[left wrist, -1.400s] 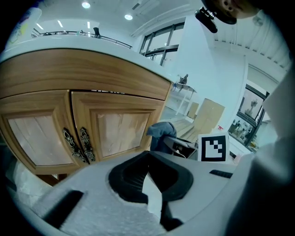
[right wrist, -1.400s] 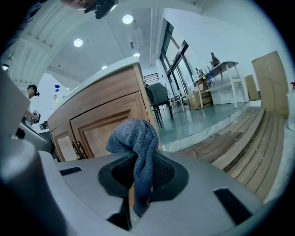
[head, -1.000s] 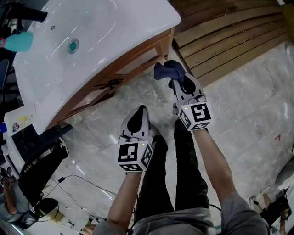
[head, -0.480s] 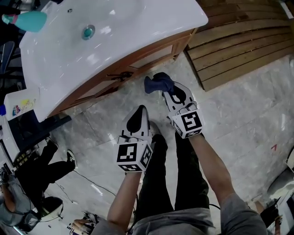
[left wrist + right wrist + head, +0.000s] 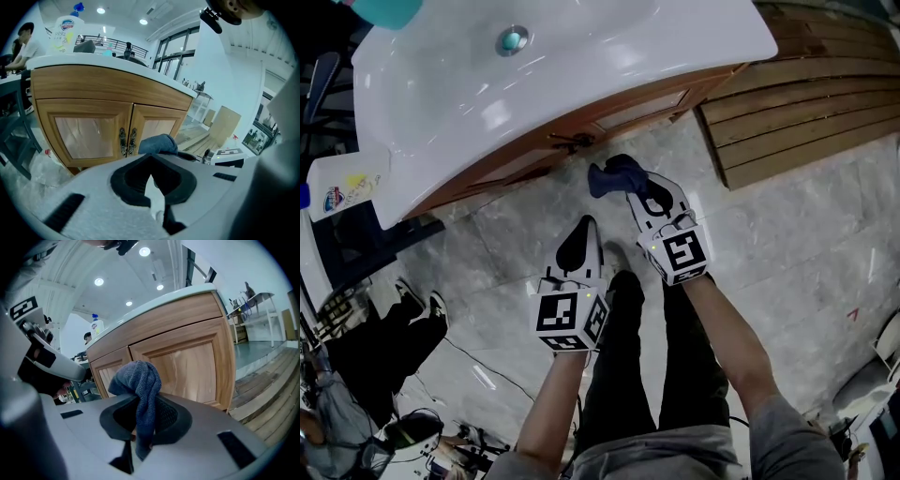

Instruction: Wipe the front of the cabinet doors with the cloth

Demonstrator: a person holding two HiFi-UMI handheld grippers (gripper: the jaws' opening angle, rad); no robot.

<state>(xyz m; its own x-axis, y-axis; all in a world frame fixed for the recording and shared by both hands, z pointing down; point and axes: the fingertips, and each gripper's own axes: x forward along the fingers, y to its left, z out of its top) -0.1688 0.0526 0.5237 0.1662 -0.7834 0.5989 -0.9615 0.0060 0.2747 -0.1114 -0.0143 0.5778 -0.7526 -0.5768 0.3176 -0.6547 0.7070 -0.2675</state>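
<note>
A wooden vanity cabinet with two doors (image 5: 89, 136) (image 5: 187, 366) stands under a white sink top (image 5: 581, 75). Dark metal handles (image 5: 126, 140) sit where the doors meet. My right gripper (image 5: 642, 192) is shut on a bunched dark blue cloth (image 5: 614, 176) (image 5: 140, 385), held a short way in front of the doors, apart from them. The cloth (image 5: 157, 143) also shows in the left gripper view, before the right door. My left gripper (image 5: 581, 234) hangs lower and further back, jaws shut with nothing between them.
A marble floor (image 5: 787, 244) lies below. Wooden steps (image 5: 806, 122) run along the right of the cabinet. A cleaner bottle (image 5: 65, 30) stands on the sink top. People and dark equipment (image 5: 366, 328) crowd the left side; cables trail on the floor there.
The cabinet and sink have shifted right and up in the head view. My right gripper with the cloth has come left and lower, nearer the middle of the doors. The left gripper has hardly moved.
</note>
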